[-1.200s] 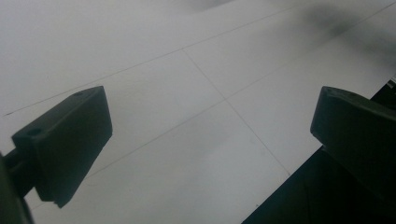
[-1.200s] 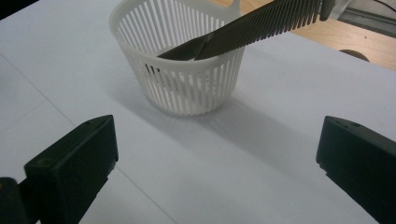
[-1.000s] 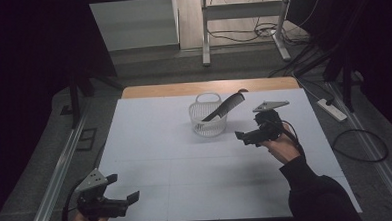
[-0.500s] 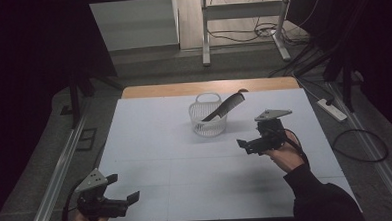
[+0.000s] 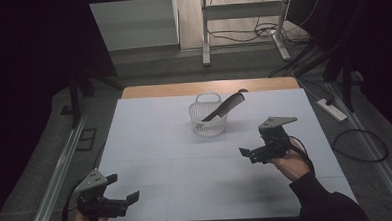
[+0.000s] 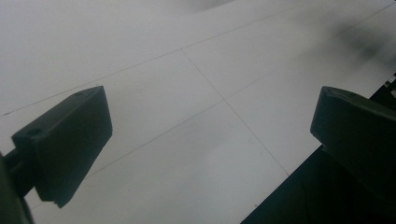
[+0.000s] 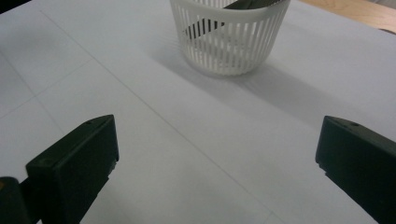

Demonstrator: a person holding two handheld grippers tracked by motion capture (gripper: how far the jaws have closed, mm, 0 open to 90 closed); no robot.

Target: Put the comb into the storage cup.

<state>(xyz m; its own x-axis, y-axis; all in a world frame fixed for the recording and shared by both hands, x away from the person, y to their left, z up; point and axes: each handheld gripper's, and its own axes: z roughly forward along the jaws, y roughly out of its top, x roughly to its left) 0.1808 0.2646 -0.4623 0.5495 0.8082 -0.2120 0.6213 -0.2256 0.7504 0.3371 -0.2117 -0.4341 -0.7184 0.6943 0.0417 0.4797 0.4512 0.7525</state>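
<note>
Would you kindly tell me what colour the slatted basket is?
White; the basket shows best in the right gripper view.

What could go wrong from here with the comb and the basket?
The comb leans in the basket with its handle jutting past the rim, so it might tip the light basket or slide out if bumped. The right gripper sits open close to the basket; a careless sweep could knock it. The left gripper hangs open at the table edge and could catch on it.

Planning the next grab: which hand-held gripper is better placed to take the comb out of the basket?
Right. The right hand-held gripper sits open near the white basket, facing it; the comb leans toward its side. The left hand-held gripper sits at the near table edge.
</note>
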